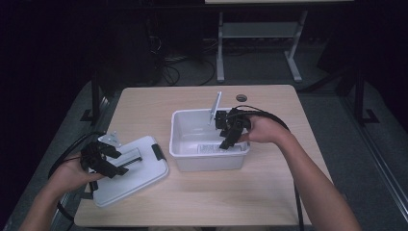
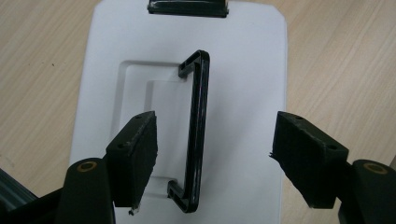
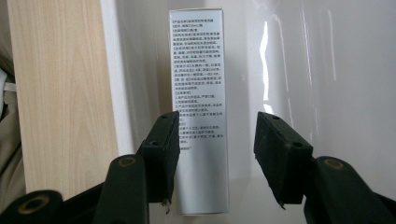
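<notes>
High view: the person's right forearm reaches in from the lower right, wrist bent so that the right gripper [image 1: 230,136] points down into the white rectangular plastic bin [image 1: 183,144] at mid-table. The right hand [image 1: 262,130] sits above the bin's right rim. The left forearm enters from the lower left; the left hand [image 1: 72,171] holds the left gripper [image 1: 111,161] low and nearly level over the flat white plastic lid [image 1: 137,175], which lies on the light wooden table [image 1: 202,197] to the left of the bin, apart from it.

Right gripper view: a slim white printed carton [image 3: 198,93] lies flat on the bin's floor, close along the near wall. The black jaws straddle the carton's near end. The left pad [image 3: 166,144] appears to touch or nearly touch the carton's edge; the right pad stands clear, with a visible gap of bin floor between it and the carton. So the jaws are parted and not clamping; the carton rests in the bin on its own.

Left gripper view: jaws spread wide, looking down at the lid. The lid's black folding handle [image 2: 196,135] lies between the two pads, nearer the left one, touching neither. A black latch clip [image 2: 187,8] sits at the lid's far edge. Nothing is gripped.
</notes>
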Available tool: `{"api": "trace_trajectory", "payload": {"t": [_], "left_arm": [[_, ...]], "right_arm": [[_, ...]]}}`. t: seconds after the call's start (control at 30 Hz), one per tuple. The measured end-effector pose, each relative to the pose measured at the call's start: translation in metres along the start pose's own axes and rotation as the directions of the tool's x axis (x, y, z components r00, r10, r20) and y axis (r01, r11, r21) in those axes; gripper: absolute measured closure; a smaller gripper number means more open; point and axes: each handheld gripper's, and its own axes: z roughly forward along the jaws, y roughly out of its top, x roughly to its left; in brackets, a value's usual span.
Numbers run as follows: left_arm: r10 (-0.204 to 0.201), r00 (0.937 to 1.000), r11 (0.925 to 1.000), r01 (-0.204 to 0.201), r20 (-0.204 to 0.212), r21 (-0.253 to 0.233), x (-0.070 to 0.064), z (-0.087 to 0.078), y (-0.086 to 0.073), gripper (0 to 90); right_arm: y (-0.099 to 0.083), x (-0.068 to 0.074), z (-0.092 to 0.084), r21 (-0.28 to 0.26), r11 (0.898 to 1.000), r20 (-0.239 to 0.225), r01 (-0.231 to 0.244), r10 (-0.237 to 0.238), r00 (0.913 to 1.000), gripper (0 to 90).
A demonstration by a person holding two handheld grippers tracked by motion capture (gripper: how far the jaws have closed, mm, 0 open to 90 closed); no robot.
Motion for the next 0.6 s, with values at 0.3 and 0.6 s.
{"api": "trace_trajectory", "payload": {"t": [0.3,0.6], "left_arm": [[0.005,1.0000,1.0000,-0.005,-0.001,0.001,0.000,0.000,0.002,30.4],[0.009,1.0000,1.0000,-0.009,-0.002,0.001,-0.001,0.001,0.005,30.4]], "right_arm": [[-0.006,0.001,-0.008,-0.013,1.000,0.010,-0.013,0.013,0.9999,49.3],[-0.016,0.002,-0.020,-0.034,0.999,0.026,-0.037,0.037,0.9990,48.5]]}}
